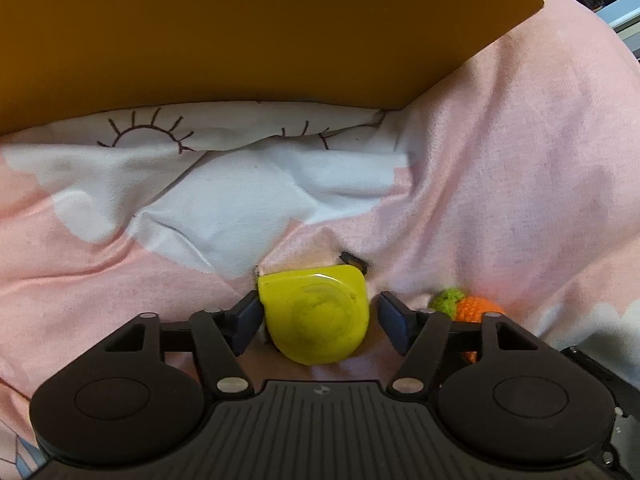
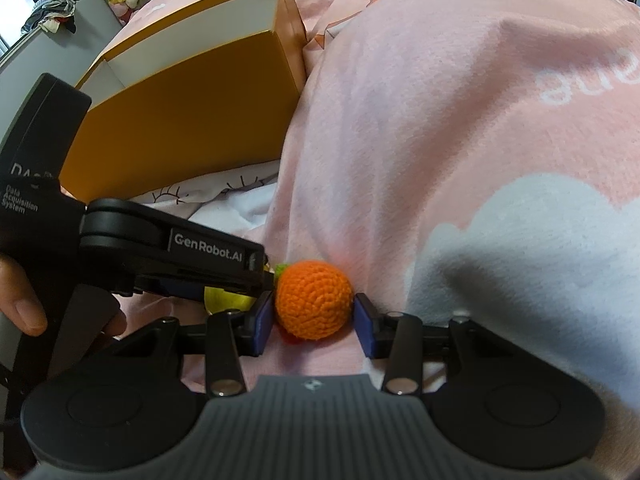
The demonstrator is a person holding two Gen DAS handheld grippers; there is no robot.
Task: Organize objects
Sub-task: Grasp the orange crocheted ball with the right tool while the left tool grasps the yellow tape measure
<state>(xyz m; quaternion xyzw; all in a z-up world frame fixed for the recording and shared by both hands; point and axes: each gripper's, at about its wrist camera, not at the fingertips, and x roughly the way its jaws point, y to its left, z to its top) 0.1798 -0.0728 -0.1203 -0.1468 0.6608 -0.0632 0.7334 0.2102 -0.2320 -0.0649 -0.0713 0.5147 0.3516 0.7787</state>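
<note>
Pink bedding (image 2: 460, 120), orange box (image 2: 180, 120) at back. Below it our left gripper (image 1: 316, 316) gapes around a yellow case (image 1: 316, 312), untouched. Our right gripper (image 2: 314, 316) seemingly pinches the crocheted orange (image 2: 314, 300). Next: close left, carry both boxward.

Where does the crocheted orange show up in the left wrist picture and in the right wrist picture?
Left wrist view: the crocheted orange sits low on the right, partly hidden behind the left gripper's right finger.
Right wrist view: low in the middle, between the fingers of the right gripper.
Shared landmark: the mustard-yellow box, filling the top in the left wrist view and at upper left in the right wrist view.
</note>
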